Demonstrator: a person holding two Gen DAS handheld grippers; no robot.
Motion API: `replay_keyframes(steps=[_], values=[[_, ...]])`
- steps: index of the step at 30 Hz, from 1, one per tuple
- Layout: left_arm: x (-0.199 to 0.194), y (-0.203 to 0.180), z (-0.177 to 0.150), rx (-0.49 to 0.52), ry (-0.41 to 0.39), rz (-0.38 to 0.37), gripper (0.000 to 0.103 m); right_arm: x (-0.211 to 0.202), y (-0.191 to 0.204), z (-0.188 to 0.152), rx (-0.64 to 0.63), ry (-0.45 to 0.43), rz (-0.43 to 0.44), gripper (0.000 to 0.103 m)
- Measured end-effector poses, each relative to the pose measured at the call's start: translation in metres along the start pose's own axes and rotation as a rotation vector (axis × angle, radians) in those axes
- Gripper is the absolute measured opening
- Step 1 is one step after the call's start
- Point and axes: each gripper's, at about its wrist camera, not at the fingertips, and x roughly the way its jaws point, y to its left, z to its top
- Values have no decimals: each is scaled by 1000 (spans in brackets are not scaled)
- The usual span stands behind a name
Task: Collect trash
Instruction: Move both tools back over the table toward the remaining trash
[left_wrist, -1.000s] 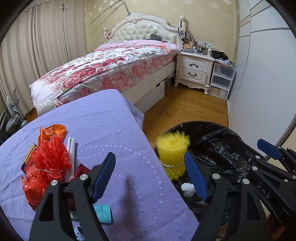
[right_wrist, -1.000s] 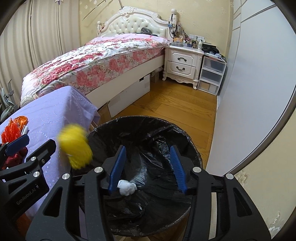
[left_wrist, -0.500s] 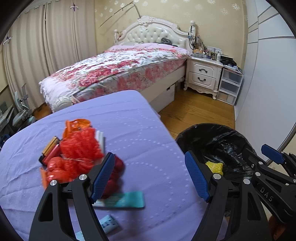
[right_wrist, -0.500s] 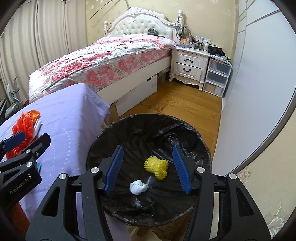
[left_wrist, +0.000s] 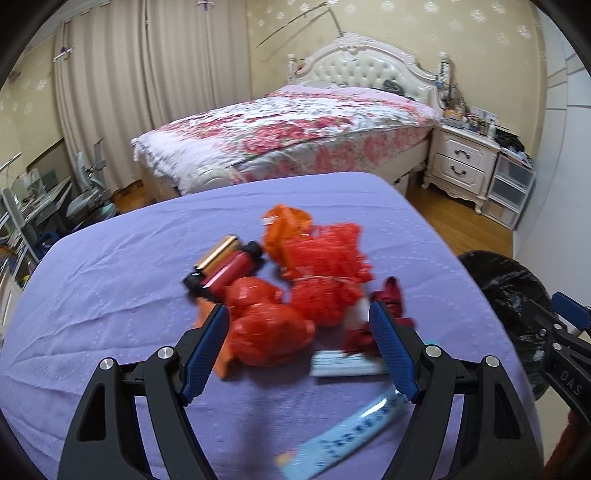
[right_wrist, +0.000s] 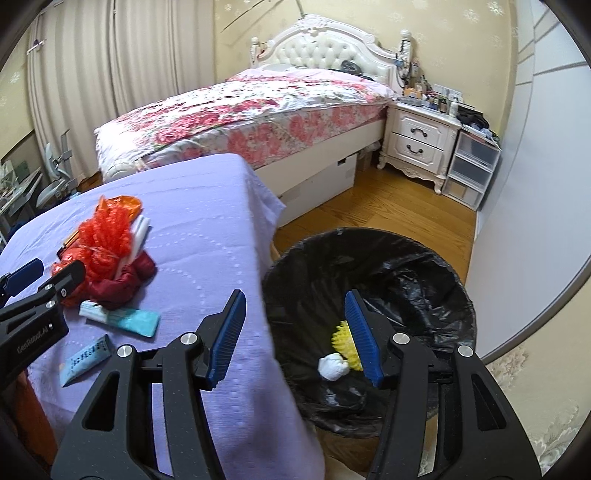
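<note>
L wrist cam rides behind its own fingers (left_wrist: 207, 350), looks down and fwd, close over the red trash pile (left_wrist: 295, 291) on the purple counter (left_wrist: 110, 280). R wrist cam sits further right, above the counter edge (right_wrist: 251, 295) and the black bin (right_wrist: 406, 258), same heading. Both views share the pile (right_wrist: 107, 243), the bin (left_wrist: 509, 284), the bed (left_wrist: 295, 125) (right_wrist: 240, 114) and the nightstand (left_wrist: 461, 162) (right_wrist: 417, 144).

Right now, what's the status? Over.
Both grippers open, empty: left over the red trash pile, right at the bin. Yellow net binned. Nothing in the way.
</note>
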Motion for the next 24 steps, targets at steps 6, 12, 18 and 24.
replay_keyframes(steps=[6,12,18,24], values=[[1,33,-7,-37,4,41,76,1,30,0,-39,7,43,55],[1,58,-12,-69,7,74,76,4,58,3,-79,15,91,55],[3,80,-19,-99,20,104,76,4,86,5,-131,12,123,55],[4,97,-27,-124,31,115,76,7,99,1,-156,27,130,55]])
